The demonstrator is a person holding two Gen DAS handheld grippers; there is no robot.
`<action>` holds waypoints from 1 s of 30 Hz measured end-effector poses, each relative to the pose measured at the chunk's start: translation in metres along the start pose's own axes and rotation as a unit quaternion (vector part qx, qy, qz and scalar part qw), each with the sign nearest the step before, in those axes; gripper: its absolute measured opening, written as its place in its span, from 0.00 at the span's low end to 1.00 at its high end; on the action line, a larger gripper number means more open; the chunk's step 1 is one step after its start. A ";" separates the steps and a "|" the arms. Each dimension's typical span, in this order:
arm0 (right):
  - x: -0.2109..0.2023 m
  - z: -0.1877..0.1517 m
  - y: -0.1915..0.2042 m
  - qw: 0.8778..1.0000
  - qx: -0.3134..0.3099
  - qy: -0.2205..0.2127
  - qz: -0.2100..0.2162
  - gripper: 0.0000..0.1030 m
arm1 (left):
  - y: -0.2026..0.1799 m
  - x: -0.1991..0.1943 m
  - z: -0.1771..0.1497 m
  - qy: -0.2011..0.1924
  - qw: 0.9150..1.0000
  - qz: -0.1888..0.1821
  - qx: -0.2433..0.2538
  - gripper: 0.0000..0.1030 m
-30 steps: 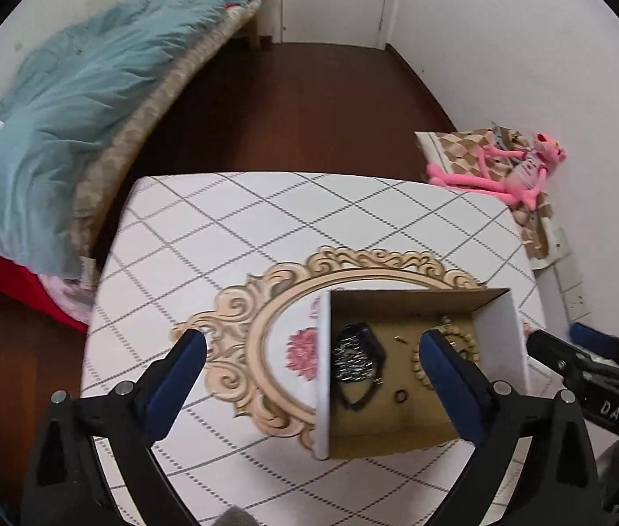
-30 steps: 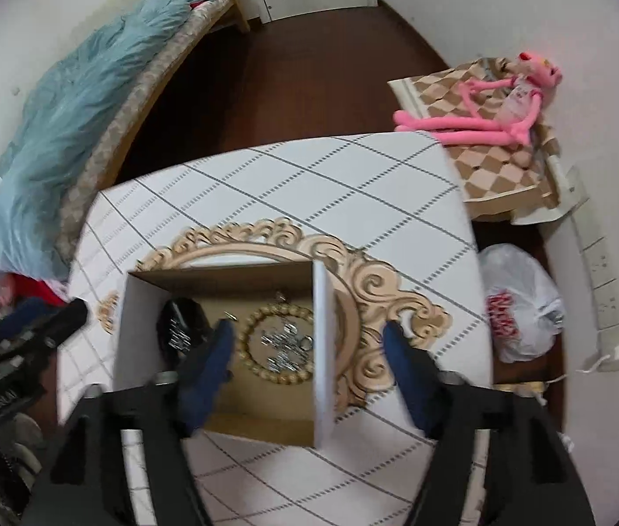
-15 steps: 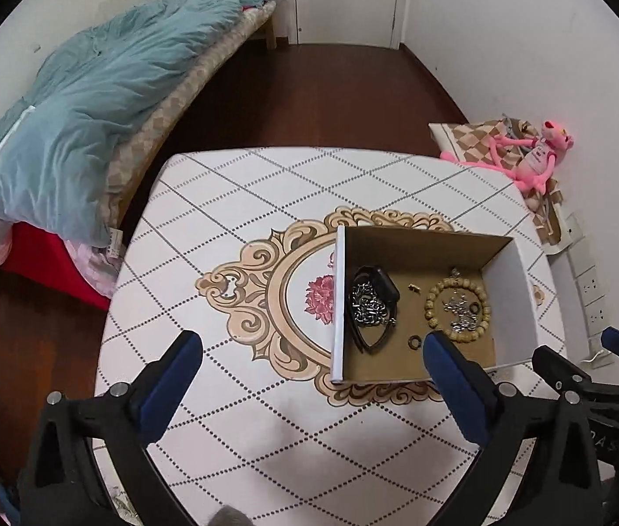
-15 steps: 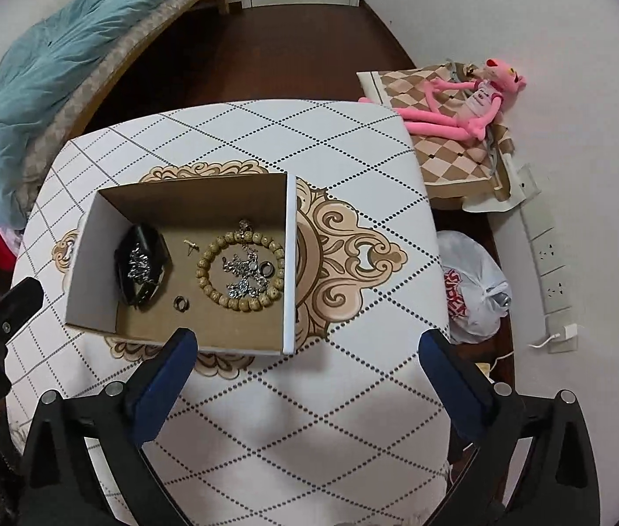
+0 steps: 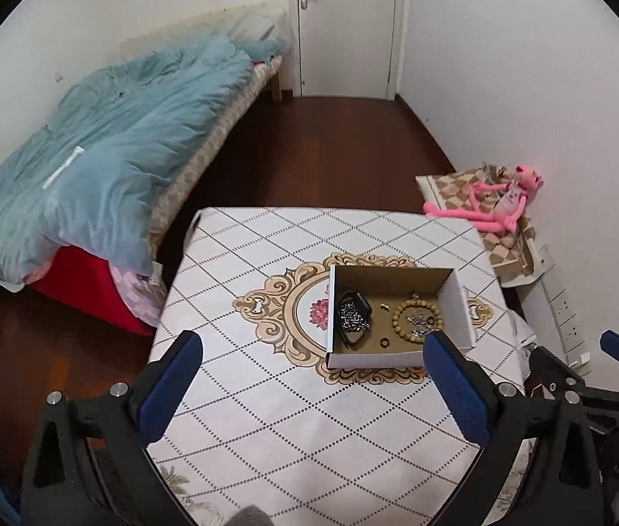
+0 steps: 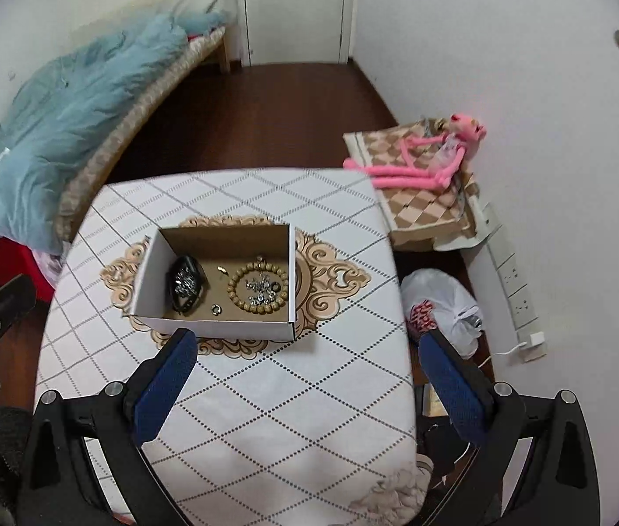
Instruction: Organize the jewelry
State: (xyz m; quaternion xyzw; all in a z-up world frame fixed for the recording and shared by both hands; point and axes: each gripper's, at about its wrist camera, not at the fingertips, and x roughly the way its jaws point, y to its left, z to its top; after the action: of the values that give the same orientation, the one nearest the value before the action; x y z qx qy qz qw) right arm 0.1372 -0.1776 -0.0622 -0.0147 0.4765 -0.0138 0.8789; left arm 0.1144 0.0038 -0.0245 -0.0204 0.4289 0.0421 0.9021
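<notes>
**Inspector A:** The desk [image 6: 230,394], in a quilted diamond-print cloth, is carrying an open cardboard box [image 6: 217,324]. What is lying inside?

**Inspector B:** A black band holding a chain [image 6: 186,282], a stiff ring of wooden beads [image 6: 258,287] around loose silver charms, and a small ring [image 6: 216,309]. All are looking light and slippery; pinching a bead strand is seeming safest.

**Inspector A:** Grippers?

**Inspector B:** The left gripper [image 5: 309,377] and right gripper [image 6: 307,374] are both hovering spread wide, holding nothing.
</notes>
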 end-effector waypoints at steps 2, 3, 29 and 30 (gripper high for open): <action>-0.018 -0.003 -0.002 1.000 0.002 -0.011 0.002 0.99 | 0.001 -0.016 -0.002 -0.008 1.000 -0.002 0.000 1.00; -0.032 -0.005 -0.002 1.000 0.003 -0.021 0.002 0.99 | 0.001 -0.022 -0.003 -0.010 1.000 -0.003 -0.001 1.00; -0.166 -0.035 0.000 0.996 0.005 -0.094 0.011 1.00 | 0.005 -0.112 -0.024 -0.026 0.999 -0.027 -0.006 1.00; -0.165 -0.035 -0.001 0.996 0.006 -0.093 0.012 1.00 | 0.004 -0.112 -0.024 -0.024 0.999 -0.028 -0.006 1.00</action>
State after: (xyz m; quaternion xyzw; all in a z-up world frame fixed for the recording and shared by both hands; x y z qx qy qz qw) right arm 0.0183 -0.1723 0.0571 -0.0052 0.3930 -0.0049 0.9195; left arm 0.0250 -0.0002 0.0470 -0.0367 0.4060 0.0197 0.9129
